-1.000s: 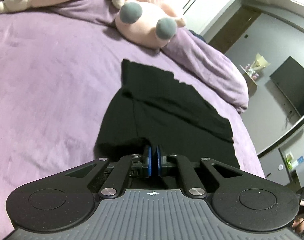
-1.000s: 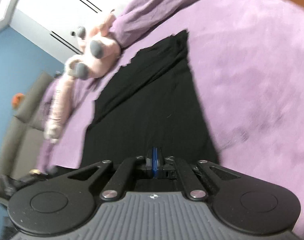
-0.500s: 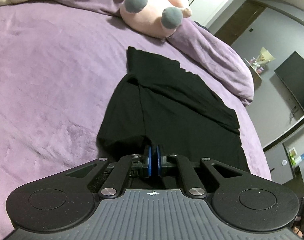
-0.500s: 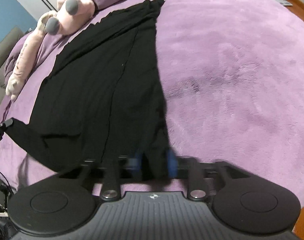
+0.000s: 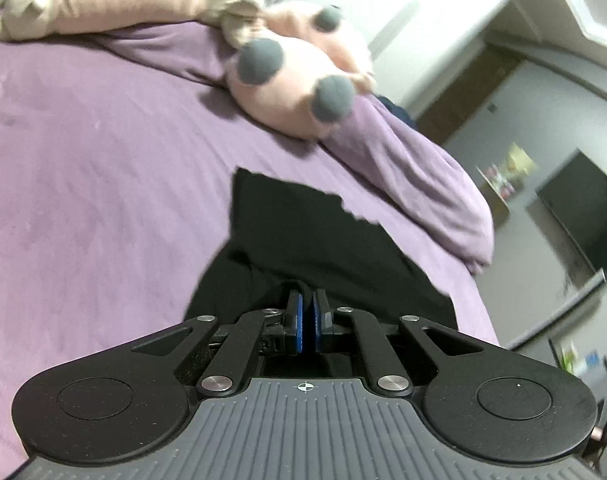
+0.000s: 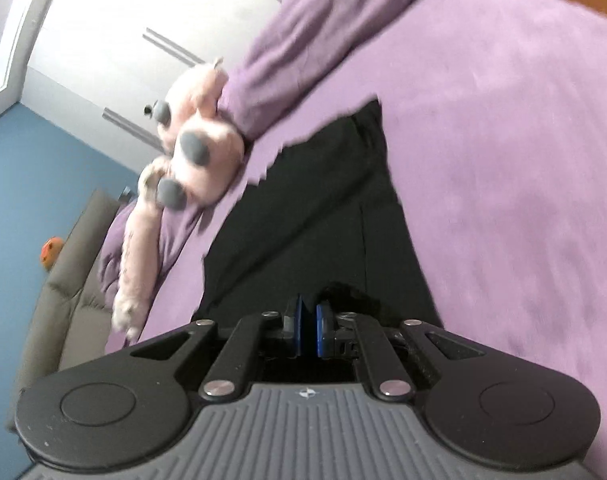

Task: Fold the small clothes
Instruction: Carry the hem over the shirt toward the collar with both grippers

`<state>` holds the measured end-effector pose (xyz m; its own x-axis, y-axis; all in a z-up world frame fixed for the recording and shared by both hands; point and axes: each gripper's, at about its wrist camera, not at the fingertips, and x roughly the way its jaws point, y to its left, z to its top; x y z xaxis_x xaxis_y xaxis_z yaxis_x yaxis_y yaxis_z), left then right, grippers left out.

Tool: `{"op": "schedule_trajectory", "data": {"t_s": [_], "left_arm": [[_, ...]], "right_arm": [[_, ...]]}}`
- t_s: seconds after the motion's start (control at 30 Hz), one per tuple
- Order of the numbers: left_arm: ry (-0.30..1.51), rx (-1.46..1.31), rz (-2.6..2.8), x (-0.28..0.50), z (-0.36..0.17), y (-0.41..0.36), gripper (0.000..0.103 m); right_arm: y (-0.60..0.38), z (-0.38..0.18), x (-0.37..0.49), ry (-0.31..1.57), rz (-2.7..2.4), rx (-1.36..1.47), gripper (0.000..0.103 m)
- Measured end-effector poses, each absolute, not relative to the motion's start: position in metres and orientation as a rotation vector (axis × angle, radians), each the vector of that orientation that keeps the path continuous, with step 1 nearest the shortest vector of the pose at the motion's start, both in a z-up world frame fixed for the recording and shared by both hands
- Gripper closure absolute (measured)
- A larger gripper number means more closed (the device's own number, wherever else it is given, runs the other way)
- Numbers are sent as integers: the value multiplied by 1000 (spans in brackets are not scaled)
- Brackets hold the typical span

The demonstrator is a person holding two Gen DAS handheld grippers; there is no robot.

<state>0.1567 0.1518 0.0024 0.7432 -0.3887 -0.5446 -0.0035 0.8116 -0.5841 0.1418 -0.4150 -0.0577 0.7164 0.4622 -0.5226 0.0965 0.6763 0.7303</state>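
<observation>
A: Looking along your left tongs (image 5: 305,322), the blue pads (image 5: 298,322) are pressed almost together with the near edge of the black garment (image 5: 303,236) pinched between them.

B: And your right tongs (image 6: 306,330)?

A: Nearly closed too, with a thin fold of the same garment (image 6: 315,208) caught between the pads. Half a second ago those jaws stood wider over the cloth; they have just come back in on it.

B: Where does the garment lie?

A: On the purple bed (image 5: 87,184), running away from you toward the pink plush toy (image 5: 299,80), which sits just beyond its far edge against the rumpled purple duvet (image 5: 415,176).

B: What changed?

A: The toy looms nearer than half a second ago, and both views are now blurred.
</observation>
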Motion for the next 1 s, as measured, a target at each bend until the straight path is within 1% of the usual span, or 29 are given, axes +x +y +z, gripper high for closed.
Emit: {"op": "schedule_trajectory", "data": {"t_s": [0.1, 0.23, 0.27, 0.33, 0.4, 0.43, 0.47, 0.5, 0.57, 0.63, 0.8, 0.83, 0.9, 0.93, 0.97, 1.0], "left_arm": [[741, -648, -160, 185, -12, 157, 96], [793, -643, -78, 214, -37, 157, 96], [795, -638, -55, 217, -41, 158, 92], [794, -617, -16, 219, -48, 159, 85], [803, -581, -66, 219, -54, 158, 81], [812, -544, -103, 218, -55, 156, 76], [818, -497, -143, 218, -58, 153, 69], [822, -443, -173, 217, -60, 149, 66], [829, -360, -211, 216, -64, 141, 54], [849, -320, -215, 220, -71, 133, 52], [858, -292, -211, 235, -78, 120, 53], [858, -275, -214, 237, -78, 118, 55], [856, -229, -218, 240, -78, 112, 58], [853, -210, -211, 242, -78, 110, 71], [849, -193, -195, 242, -77, 109, 89], [844, -186, -183, 243, -77, 109, 95]], "right_arm": [[-413, -62, 175, 738, 149, 788, 97], [-408, -76, 209, 733, 56, 723, 95], [-407, -80, 213, 729, 46, 718, 92], [-407, -82, 217, 713, 26, 679, 90], [-407, -81, 213, 680, -10, 609, 80], [-408, -80, 210, 667, -24, 563, 67], [-408, -79, 208, 665, -27, 509, 61], [-407, -78, 204, 666, -11, 448, 60], [-401, -79, 204, 690, 30, 355, 55], [-396, -81, 207, 708, 57, 292, 55], [-384, -89, 229, 736, 38, 263, 55], [-385, -92, 232, 744, 34, 272, 57], [-383, -95, 237, 750, 31, 279, 73], [-381, -96, 237, 748, 34, 269, 86], [-379, -95, 237, 741, 30, 249, 90], [-375, -93, 235, 723, 22, 223, 91]]}}
